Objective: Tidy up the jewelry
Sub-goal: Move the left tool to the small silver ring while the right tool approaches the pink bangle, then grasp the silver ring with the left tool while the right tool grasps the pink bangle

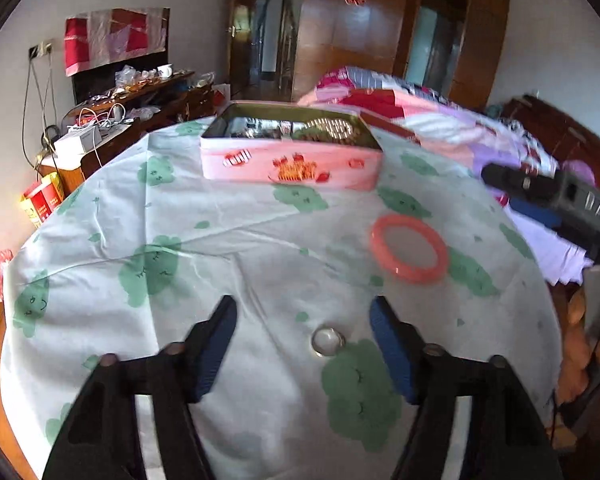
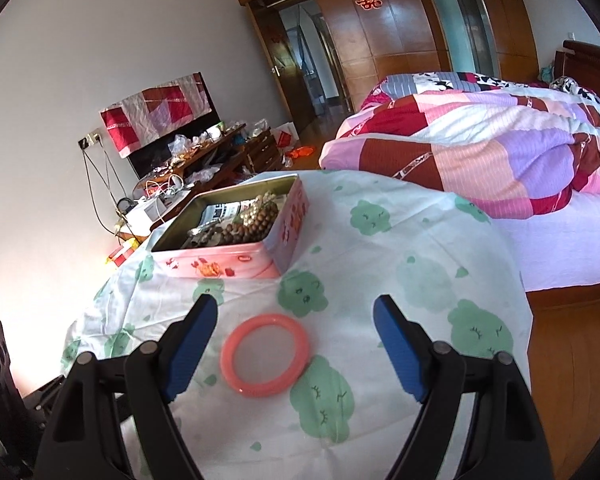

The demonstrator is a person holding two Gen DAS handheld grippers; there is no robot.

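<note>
Left wrist: silver ring between open left hand-held gripper fingers.

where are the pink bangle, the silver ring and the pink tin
pink bangle [image 2: 240, 384]: right wrist view, near-left part of its band.
silver ring [image 1: 327, 341]: left wrist view, centre of the ring on the cloth.
pink tin [image 1: 292, 166]: left wrist view, its front wall.

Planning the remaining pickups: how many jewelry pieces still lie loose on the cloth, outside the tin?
2. A silver ring lies between the open left gripper's fingers; a pink bangle lies between the open right gripper's fingers. The tin may hide others behind it.
</note>
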